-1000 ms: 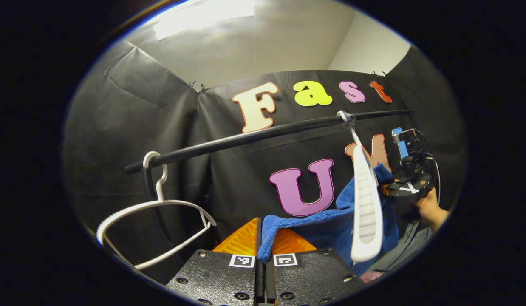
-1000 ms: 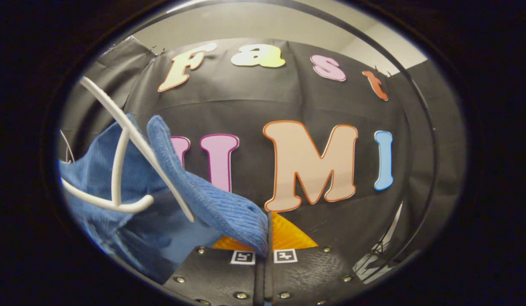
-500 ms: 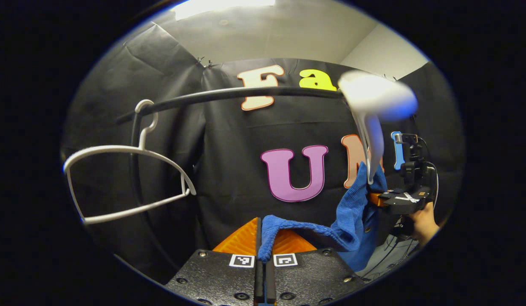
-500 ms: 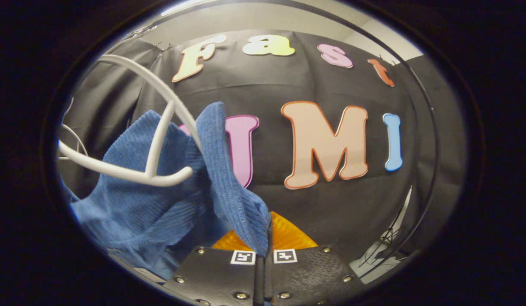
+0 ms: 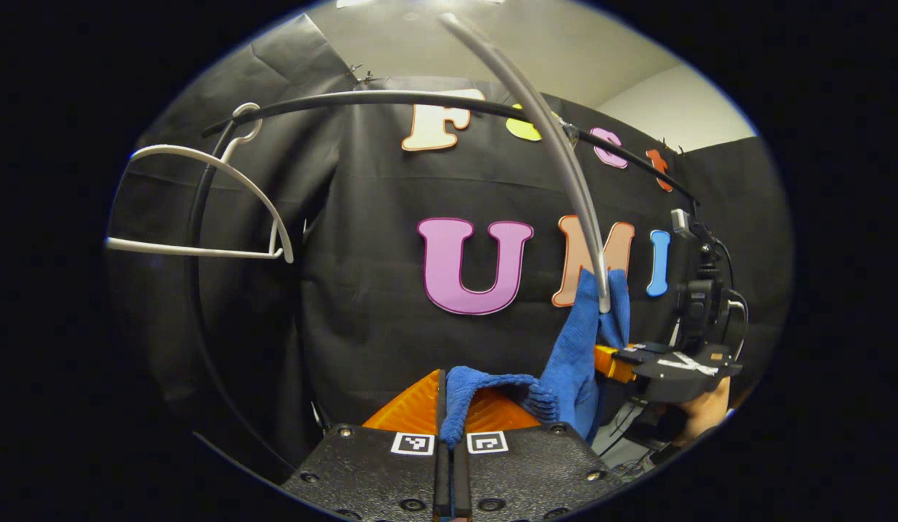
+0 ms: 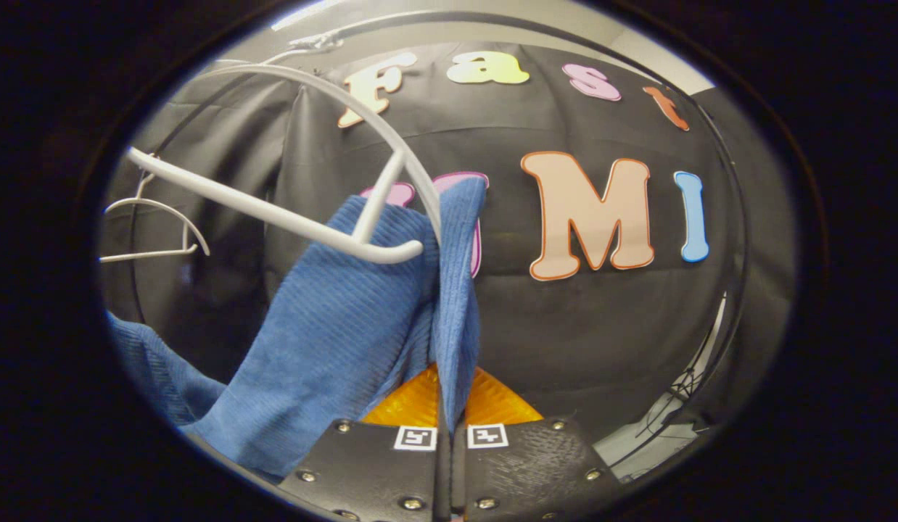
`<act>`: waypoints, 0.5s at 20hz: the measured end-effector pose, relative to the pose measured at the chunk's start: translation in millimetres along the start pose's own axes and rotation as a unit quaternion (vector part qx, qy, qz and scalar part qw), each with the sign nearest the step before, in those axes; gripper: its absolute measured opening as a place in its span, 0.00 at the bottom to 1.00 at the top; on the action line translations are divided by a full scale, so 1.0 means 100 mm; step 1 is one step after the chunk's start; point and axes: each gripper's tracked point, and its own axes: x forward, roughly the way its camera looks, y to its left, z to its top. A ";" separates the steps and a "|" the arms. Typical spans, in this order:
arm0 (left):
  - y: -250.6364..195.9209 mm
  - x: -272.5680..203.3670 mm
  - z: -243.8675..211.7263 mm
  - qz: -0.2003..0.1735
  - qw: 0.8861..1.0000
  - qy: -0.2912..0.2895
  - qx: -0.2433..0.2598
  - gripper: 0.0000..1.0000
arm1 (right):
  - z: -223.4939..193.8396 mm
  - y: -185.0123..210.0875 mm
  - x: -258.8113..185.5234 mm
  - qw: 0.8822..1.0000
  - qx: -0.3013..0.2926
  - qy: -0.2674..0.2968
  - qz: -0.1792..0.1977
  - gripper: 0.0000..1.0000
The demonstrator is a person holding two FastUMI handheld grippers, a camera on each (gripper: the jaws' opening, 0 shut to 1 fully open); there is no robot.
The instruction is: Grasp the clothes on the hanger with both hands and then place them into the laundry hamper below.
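Note:
A blue knitted garment (image 5: 576, 348) stretches between both grippers, and its upper fold still hangs on the tip of a tilted white hanger (image 5: 558, 156). My left gripper (image 5: 444, 406) is shut on one bunched edge of the garment. Farther right, my right gripper (image 5: 610, 360), held by a hand (image 5: 699, 413), pinches the other side. In the right gripper view the garment (image 6: 333, 341) drapes down from the hanger (image 6: 333, 225) into my right gripper (image 6: 449, 399), which is shut on a narrow fold.
A black rail (image 5: 391, 99) runs across the booth above. An empty white hanger (image 5: 202, 203) hangs from its left end, next to the rack's black upright; it is also seen far left in the right gripper view (image 6: 155, 232). Cables trail at the lower right.
Both grippers have dropped lower with the garment. It has slid down the hanger, which swung and tilted; now just its tip carries the cloth.

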 end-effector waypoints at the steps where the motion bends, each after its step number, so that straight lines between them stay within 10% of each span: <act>1: -0.07 -0.01 0.05 -0.003 1.000 -0.005 -0.004 0.02 | -0.01 -0.01 -0.09 1.000 0.002 -0.001 0.003 0.01; 6: -0.39 -0.01 0.17 -0.028 0.999 -0.015 -0.022 0.01 | -0.06 0.09 -0.37 0.998 0.024 -0.005 0.055 0.01; 10: -0.62 0.00 0.19 -0.046 0.999 -0.010 -0.015 0.02 | -0.22 -0.22 -0.40 0.997 0.071 0.019 0.024 0.00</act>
